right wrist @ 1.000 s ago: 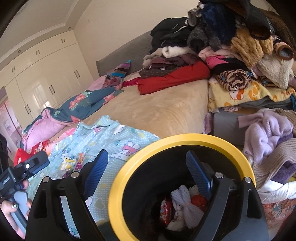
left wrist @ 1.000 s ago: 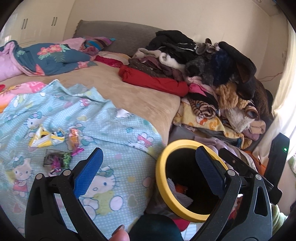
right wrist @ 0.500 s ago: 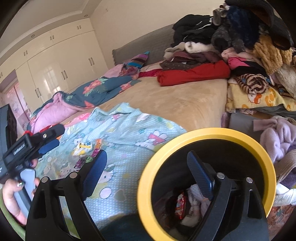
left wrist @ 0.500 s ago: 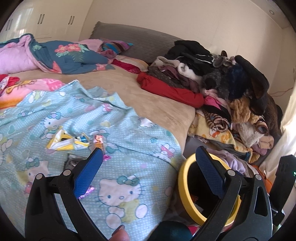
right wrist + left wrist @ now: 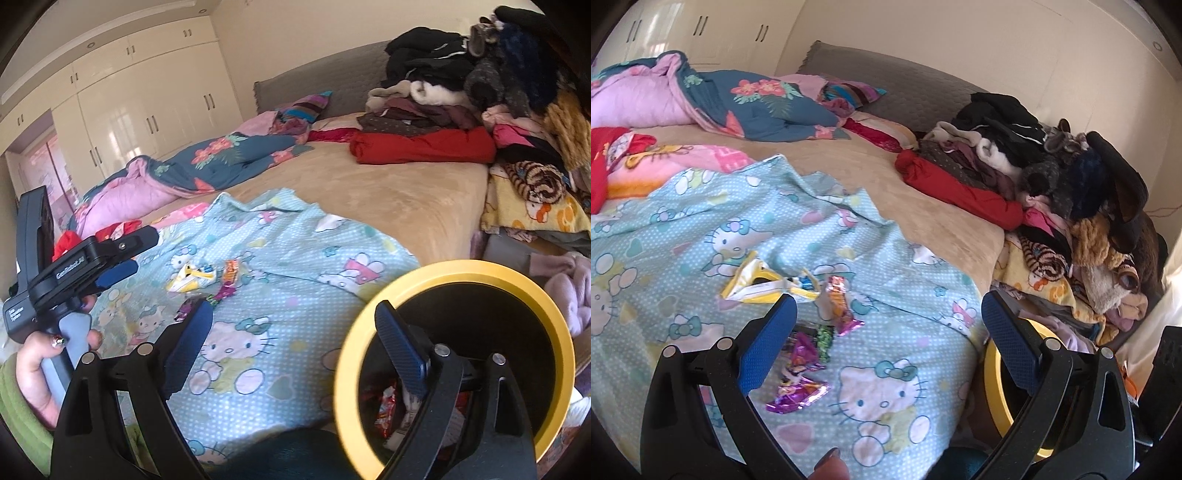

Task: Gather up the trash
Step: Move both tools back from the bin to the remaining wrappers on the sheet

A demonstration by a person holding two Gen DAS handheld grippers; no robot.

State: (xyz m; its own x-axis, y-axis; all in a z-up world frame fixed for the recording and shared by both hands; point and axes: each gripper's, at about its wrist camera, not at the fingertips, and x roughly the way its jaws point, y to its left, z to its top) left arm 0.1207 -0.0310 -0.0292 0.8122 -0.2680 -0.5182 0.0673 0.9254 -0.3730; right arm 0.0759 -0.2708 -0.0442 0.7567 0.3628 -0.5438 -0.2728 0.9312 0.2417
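Observation:
Several wrappers lie on the light-blue Hello Kitty sheet [image 5: 886,350]: a yellow-white packet [image 5: 757,282], an orange candy wrapper [image 5: 838,302] and purple foil wrappers [image 5: 801,384]. They also show in the right wrist view, the yellow-white packet [image 5: 190,277] and the orange wrapper [image 5: 229,275]. My left gripper [image 5: 886,350] is open and empty, just short of the wrappers. My right gripper [image 5: 295,347] is open and empty, between the sheet and a black bin with a yellow rim [image 5: 458,267] that holds trash. The bin rim [image 5: 993,373] shows low right in the left wrist view.
A big pile of clothes [image 5: 1052,177] fills the bed's right side, with a red garment [image 5: 960,192] at its front. Floral and pink blankets [image 5: 738,107] lie at the back left. White wardrobes [image 5: 129,110] stand behind. The hand holding the left gripper [image 5: 55,354] is at left.
Both grippers have swung left, away from the bin and toward the wrappers on the sheet. The wrappers now sit closer and more central in the left wrist view. Both stay open.

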